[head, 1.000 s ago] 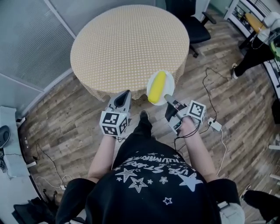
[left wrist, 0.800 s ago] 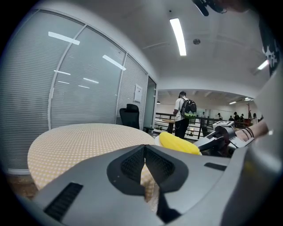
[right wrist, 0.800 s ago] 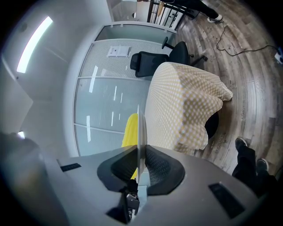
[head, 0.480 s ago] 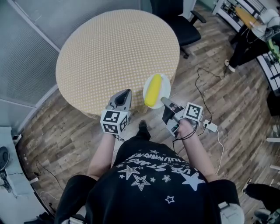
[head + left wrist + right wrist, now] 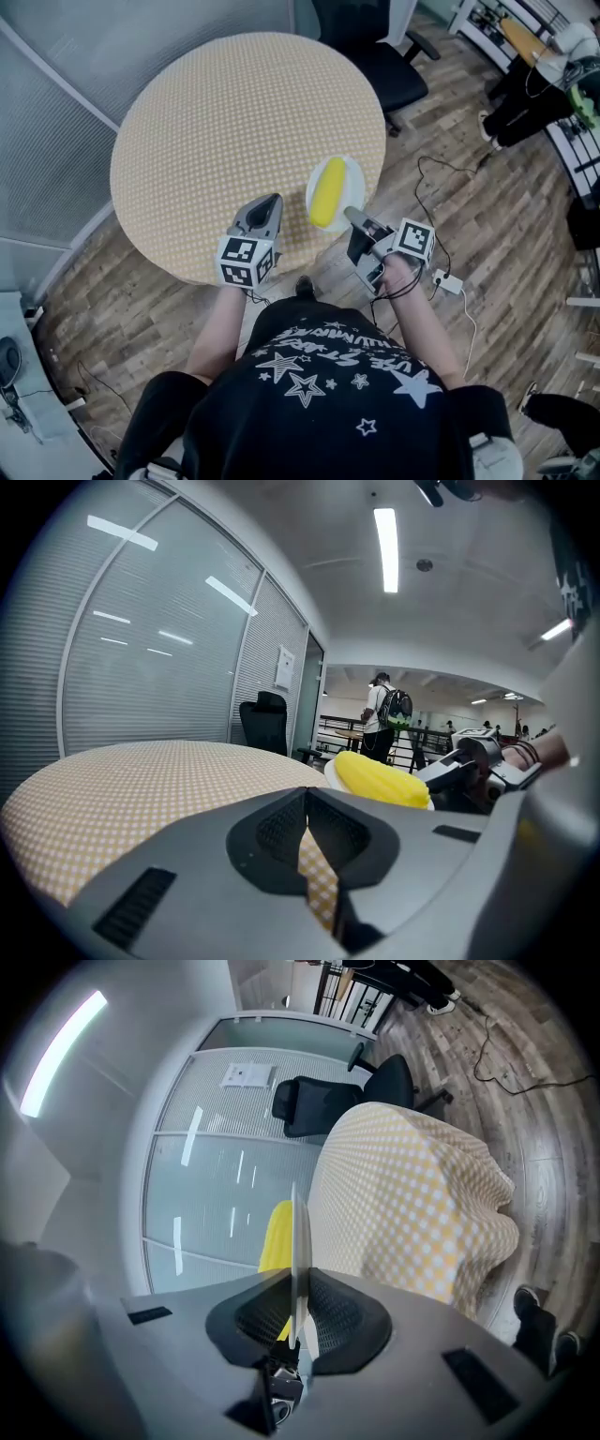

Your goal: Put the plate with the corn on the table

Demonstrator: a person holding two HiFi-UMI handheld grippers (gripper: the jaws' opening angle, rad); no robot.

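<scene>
Over round checkered tablecloth (image 5: 216, 122), right gripper (image 5: 351, 214) pinches thin white plate (image 5: 353, 182) bearing yellow corn (image 5: 327, 191); left gripper (image 5: 270, 200) closed, empty.

Yellow corn (image 5: 327, 191), white plate (image 5: 353, 177), yellow-and-white checked tablecloth (image 5: 234, 122)

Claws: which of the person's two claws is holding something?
The right claw, shut on the rim of the round white plate carrying yellow corn; the left claw is shut with nothing in it.
</scene>
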